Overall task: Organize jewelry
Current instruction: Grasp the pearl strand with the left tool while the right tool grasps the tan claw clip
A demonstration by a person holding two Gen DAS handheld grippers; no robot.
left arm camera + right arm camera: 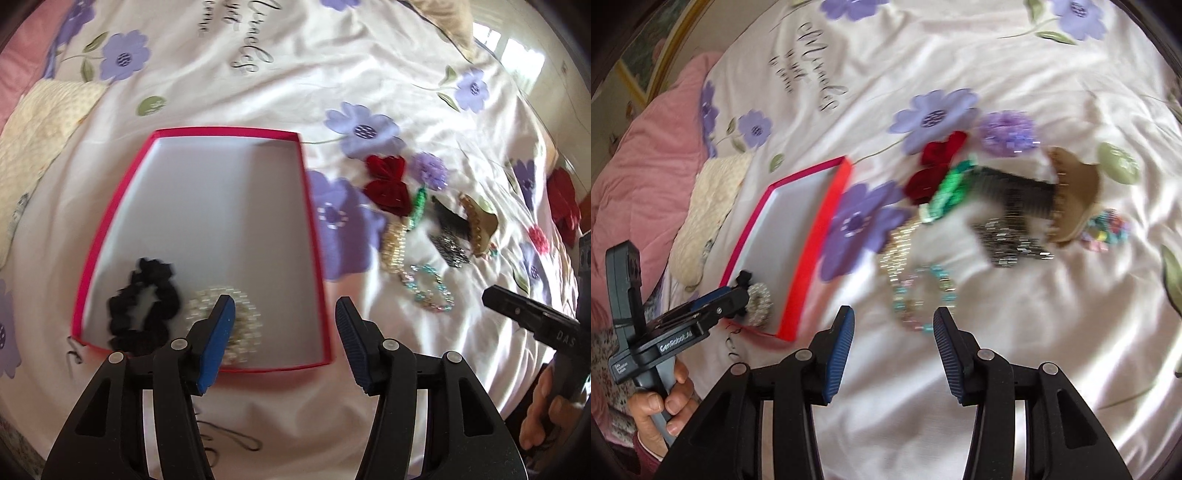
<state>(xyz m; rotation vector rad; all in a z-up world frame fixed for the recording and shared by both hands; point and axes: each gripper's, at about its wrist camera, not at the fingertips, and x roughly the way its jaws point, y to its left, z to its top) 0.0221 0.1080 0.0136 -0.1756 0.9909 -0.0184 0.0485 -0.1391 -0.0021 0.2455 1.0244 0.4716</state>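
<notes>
Two pieces boxed — right hand-held gripper [894, 354], wide and empty, should straddle pastel bead bracelet [921, 295] squarely — left hand-held gripper [284, 341] also wide.

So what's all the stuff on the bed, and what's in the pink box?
box: 1, pink rim, white inside, on the bedspread
scrunchie: 1, black, in the box's near corner
pearl bracelet: 1, white, in the box beside the scrunchie
bow: 1, red, right of the box
fabric flower: 1, purple, beside the bow
bead bracelet: 1, pastel, before the right gripper
claw clip: 1, tan, far right
left gripper: jaws open
right gripper: jaws open
</notes>
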